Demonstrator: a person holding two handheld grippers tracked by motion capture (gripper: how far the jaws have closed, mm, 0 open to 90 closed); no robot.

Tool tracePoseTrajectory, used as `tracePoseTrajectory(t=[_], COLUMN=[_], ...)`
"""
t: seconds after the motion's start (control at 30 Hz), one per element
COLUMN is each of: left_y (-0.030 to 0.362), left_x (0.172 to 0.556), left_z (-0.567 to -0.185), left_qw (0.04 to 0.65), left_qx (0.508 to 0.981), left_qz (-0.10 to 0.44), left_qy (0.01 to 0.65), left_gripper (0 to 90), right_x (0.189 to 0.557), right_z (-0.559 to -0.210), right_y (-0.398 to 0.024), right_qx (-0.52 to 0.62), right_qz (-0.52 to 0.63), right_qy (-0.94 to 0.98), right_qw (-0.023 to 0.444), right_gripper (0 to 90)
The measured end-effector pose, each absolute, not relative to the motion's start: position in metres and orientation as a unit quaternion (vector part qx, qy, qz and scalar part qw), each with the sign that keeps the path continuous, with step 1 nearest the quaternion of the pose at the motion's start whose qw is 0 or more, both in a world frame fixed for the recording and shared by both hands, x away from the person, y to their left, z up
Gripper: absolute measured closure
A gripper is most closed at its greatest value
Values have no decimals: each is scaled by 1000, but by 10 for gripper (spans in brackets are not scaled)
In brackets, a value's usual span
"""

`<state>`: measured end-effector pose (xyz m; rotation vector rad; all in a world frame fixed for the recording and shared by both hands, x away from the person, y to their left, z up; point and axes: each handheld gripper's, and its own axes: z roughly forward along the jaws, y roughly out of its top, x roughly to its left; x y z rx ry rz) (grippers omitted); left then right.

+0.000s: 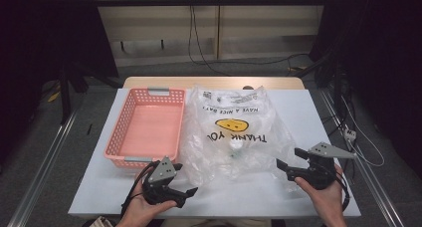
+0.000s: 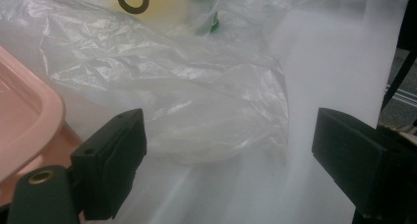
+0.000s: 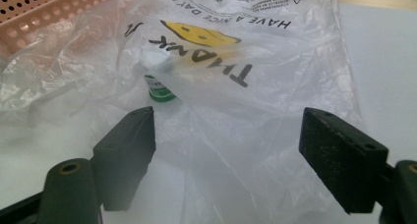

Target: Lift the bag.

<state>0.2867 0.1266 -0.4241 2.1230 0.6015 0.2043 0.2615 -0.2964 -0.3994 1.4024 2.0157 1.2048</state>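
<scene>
Clearly a Soft Bag, Waiting to Be Taken Up

The clear plastic bag (image 1: 234, 132) is lying crumpled across the middle of the bench (image 1: 298, 107), just beside the pink basket (image 1: 147, 125) toward the left edge. A small green-capped item (image 3: 160, 92) is sitting inside it. The film is likely handling light, limp and slippery, so pinching a bunched fold near its front edge seems best. Both the left gripper (image 1: 185, 193) and right gripper (image 1: 289, 159) are standing with jaws apart, holding nothing.
</scene>
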Motion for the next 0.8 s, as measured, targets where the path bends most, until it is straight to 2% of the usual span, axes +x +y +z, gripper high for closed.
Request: tracePoseTrajectory(t=[0.2,0.57,0.73,0.8], left_y=[123,116,113,109], left_x=[283,283,283,284], left_z=[-426,-426,-424,-424], left_qw=[436,439,446,444], left_qx=[863,864,864,867], left_qz=[85,84,87,88], left_qy=[240,230,218,208], left_gripper=[147,146,158,163], right_x=[248,224,222,222], right_z=[-404,-414,-422,-424], right_y=[-302,-314,-307,-305], right_qx=[496,499,486,478], right_qz=[418,395,375,373], right_qy=[731,746,770,777], right_qw=[212,194,175,169], right_gripper=[218,210,449,607])
